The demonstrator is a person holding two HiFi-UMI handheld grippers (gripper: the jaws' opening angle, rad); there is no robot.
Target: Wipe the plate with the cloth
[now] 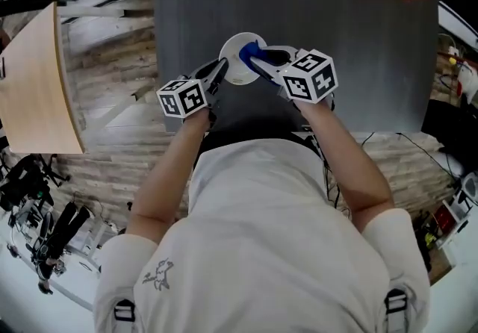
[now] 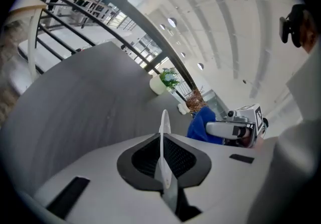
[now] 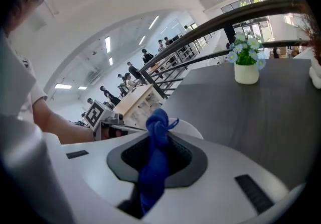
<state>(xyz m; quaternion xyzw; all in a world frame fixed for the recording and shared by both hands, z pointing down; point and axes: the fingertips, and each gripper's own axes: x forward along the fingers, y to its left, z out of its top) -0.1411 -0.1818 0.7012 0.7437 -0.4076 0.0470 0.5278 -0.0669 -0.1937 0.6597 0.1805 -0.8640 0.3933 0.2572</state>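
Blue cloth (image 3: 153, 160) clamped in my right tool (image 1: 258, 63), white plate (image 1: 235, 51) gripped by its rim in my left tool (image 1: 221, 67), I judge wiping comes next: press cloth onto plate.

The plate (image 1: 236, 59) is white, smooth and faintly glossy, and the cloth (image 3: 150, 178) is a soft, nubbly blue fabric. The table (image 1: 343, 40) is dark and matt with a fine grain, and the floor (image 1: 112, 100) is pale, rough-looking wood plank. The right gripper (image 3: 156, 142) has a smooth matt grey plastic shell with black ribbed pads.
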